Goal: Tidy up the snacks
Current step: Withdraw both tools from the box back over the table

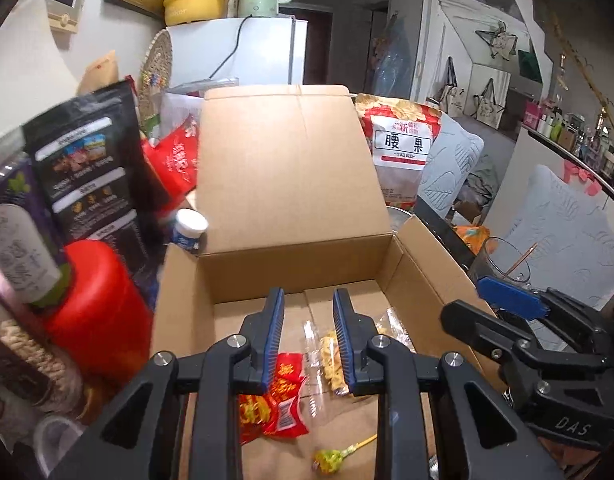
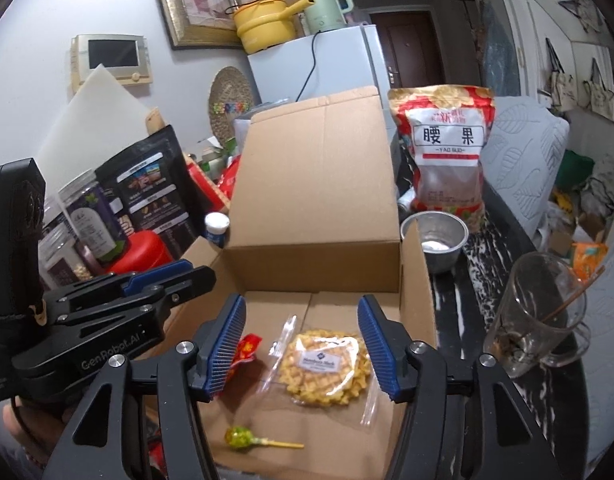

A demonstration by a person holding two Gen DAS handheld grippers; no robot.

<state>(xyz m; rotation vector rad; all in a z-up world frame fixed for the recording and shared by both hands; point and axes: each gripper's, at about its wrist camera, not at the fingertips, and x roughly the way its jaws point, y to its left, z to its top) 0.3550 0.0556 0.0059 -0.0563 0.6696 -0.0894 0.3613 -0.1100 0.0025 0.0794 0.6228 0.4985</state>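
Observation:
An open cardboard box [image 1: 423,264] [image 2: 419,280] stands in front of both grippers with its lid upright. On its floor lie a red snack packet [image 1: 283,396] [image 2: 247,348], a clear bag with a round yellow waffle cookie [image 2: 327,364] [image 1: 329,356] and a green lollipop [image 2: 239,438] [image 1: 331,456]. My right gripper [image 2: 301,301] [image 1: 487,300] hovers open over the cookie bag, its pads clear of it. Over the box's left half my left gripper [image 1: 308,293] [image 2: 187,274] is shut, with nothing between its jaws.
Left of the box stand a red container [image 1: 95,304], a black pouch [image 1: 87,160], jars [image 2: 95,220] and a white-capped bottle [image 1: 191,228]. On the right are a cashew bag [image 2: 447,148], a metal bowl [image 2: 439,240] and a glass mug [image 2: 539,312].

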